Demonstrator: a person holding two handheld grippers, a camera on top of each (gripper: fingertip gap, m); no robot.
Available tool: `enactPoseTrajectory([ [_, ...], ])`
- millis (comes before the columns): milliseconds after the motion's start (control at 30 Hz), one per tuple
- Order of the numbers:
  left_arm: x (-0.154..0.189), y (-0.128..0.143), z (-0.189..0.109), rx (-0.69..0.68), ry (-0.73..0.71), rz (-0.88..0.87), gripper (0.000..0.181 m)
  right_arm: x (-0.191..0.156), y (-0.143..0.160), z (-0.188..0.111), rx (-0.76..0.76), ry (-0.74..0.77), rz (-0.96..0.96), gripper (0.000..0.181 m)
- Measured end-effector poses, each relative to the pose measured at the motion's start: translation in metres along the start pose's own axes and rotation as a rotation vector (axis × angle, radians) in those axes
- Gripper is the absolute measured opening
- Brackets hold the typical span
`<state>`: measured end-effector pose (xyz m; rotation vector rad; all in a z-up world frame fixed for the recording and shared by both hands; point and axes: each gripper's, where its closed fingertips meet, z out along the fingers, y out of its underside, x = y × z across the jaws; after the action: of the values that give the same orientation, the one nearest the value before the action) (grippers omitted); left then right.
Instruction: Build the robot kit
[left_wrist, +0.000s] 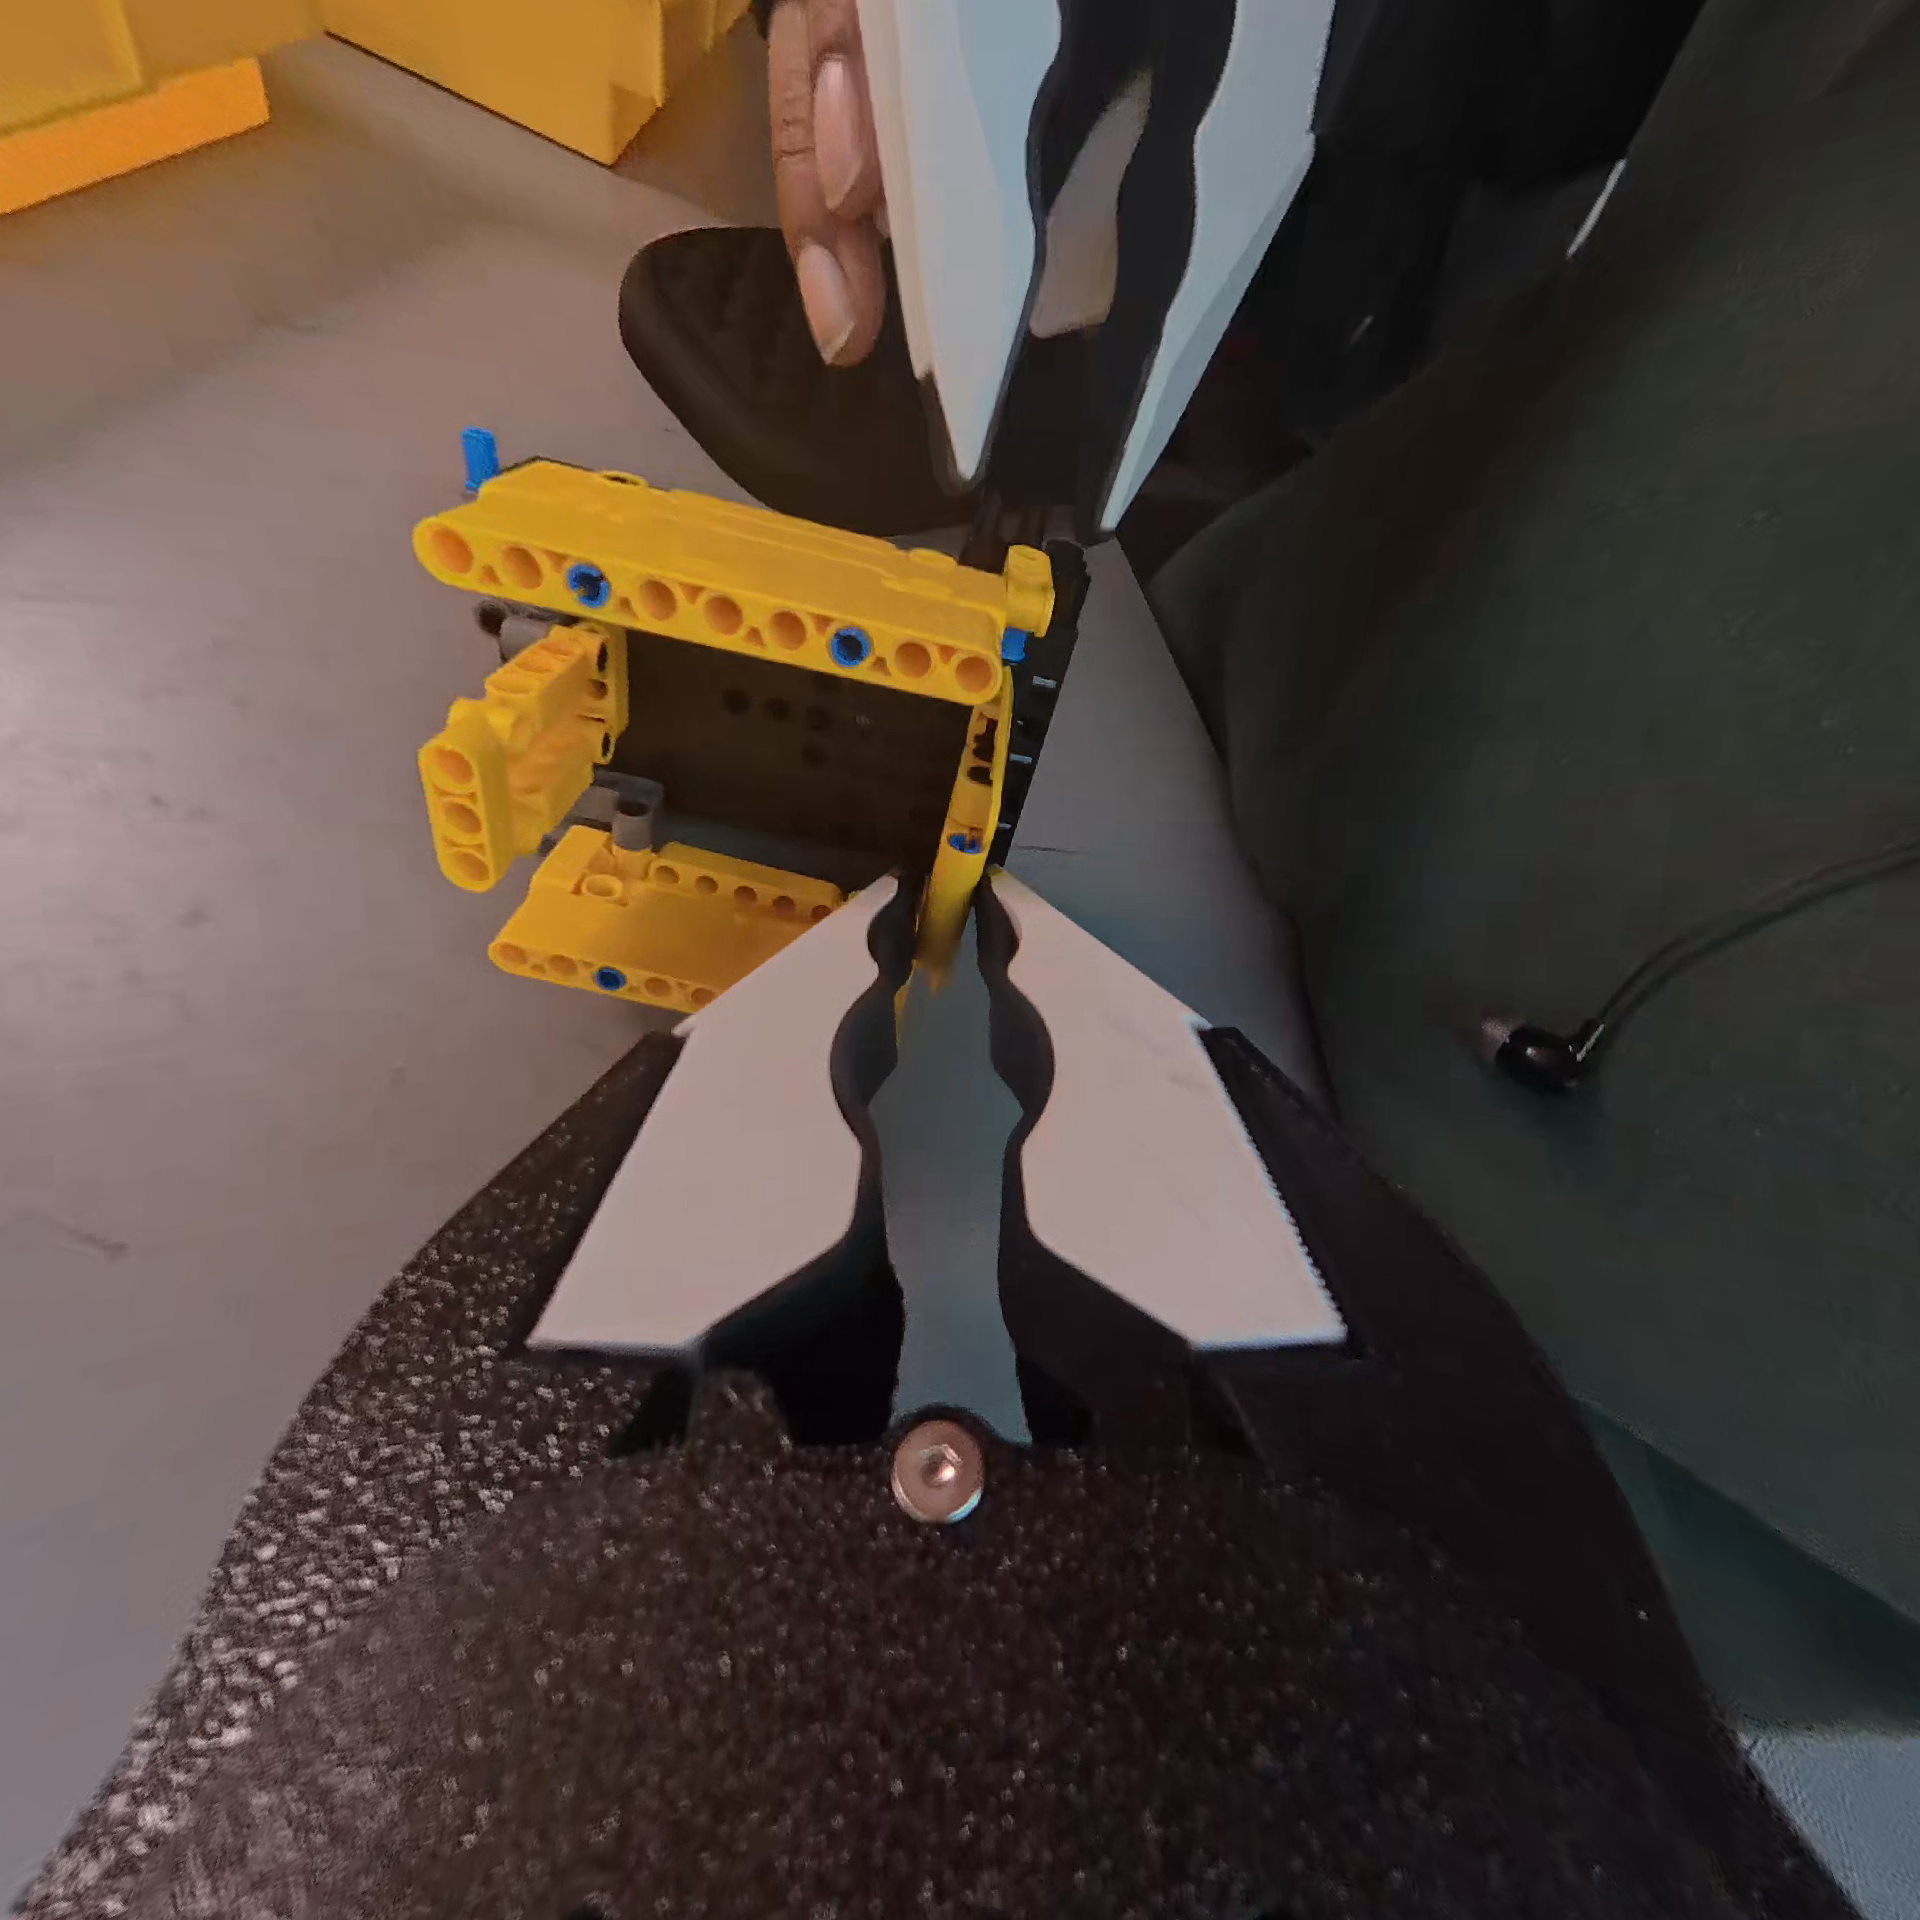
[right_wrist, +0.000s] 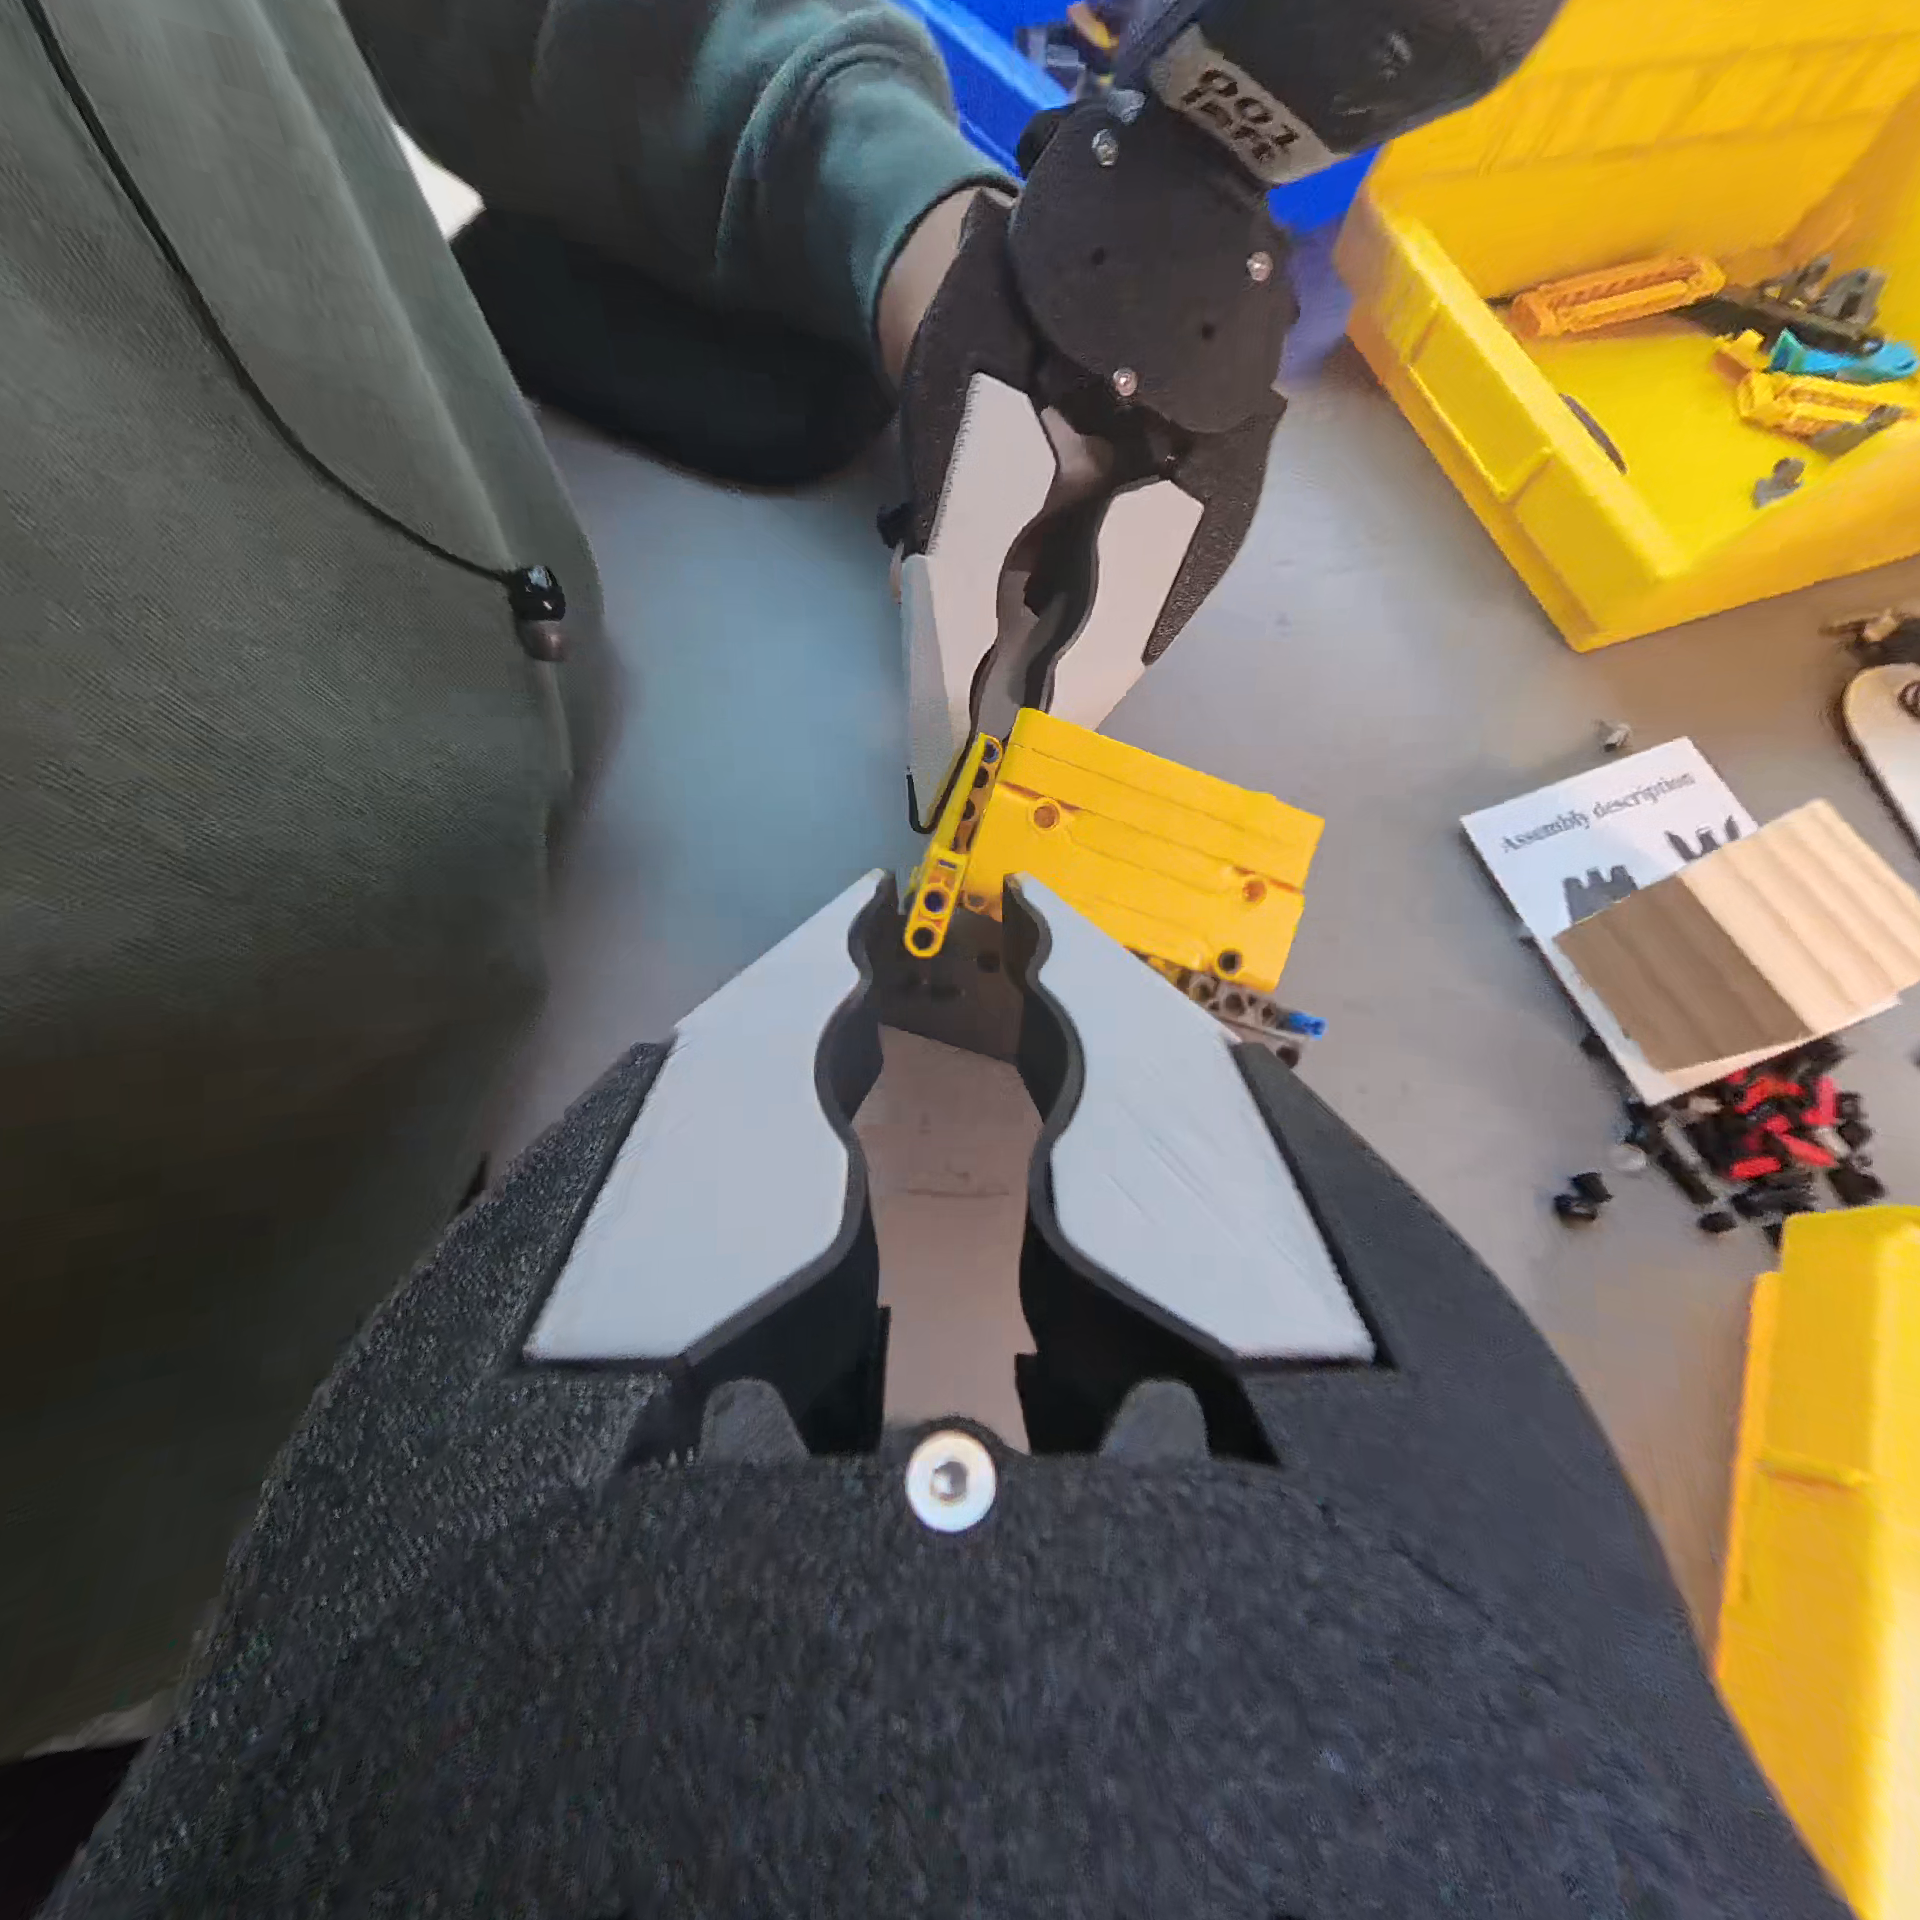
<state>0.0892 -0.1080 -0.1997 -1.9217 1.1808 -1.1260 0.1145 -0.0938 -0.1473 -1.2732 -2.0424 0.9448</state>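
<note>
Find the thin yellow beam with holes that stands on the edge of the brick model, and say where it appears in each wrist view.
Left wrist view: the thin yellow beam runs down the model's right edge, centre frame, into the left gripper.
Right wrist view: it slants at centre, just above the right gripper, held by the other gripper's tips.
Shared landmark: the yellow brick model it is attached to.
</note>
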Motion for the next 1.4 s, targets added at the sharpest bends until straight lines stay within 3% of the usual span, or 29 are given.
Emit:
enactPoseTrajectory([
  [167,0.005,-0.009,0.008,0.021,-0.091,-0.049,0.007,-0.001,0.02,-0.006,-0.036,0.058,0.139,0.021],
  [367,0.004,-0.026,0.002,-0.06,-0.253,0.002,0.006,0.004,0.043,0.001,-0.002,0.029,0.214,0.018],
  [567,-0.013,-0.016,0.005,-0.281,-0.408,0.052,0.006,0.014,0.069,0.034,-0.081,-0.028,0.139,0.016],
  [767,-0.012,-0.017,0.01,-0.361,-0.403,0.064,0.017,0.017,0.066,0.029,-0.057,-0.079,0.116,0.017],
  [1067,-0.029,-0.014,0.012,-0.554,-0.521,0.111,0.024,0.022,0.07,0.026,-0.067,-0.129,0.075,0.012],
  [1400,-0.031,-0.015,0.016,-0.63,-0.512,0.089,0.018,0.022,0.07,0.026,-0.061,-0.155,0.066,0.011],
])
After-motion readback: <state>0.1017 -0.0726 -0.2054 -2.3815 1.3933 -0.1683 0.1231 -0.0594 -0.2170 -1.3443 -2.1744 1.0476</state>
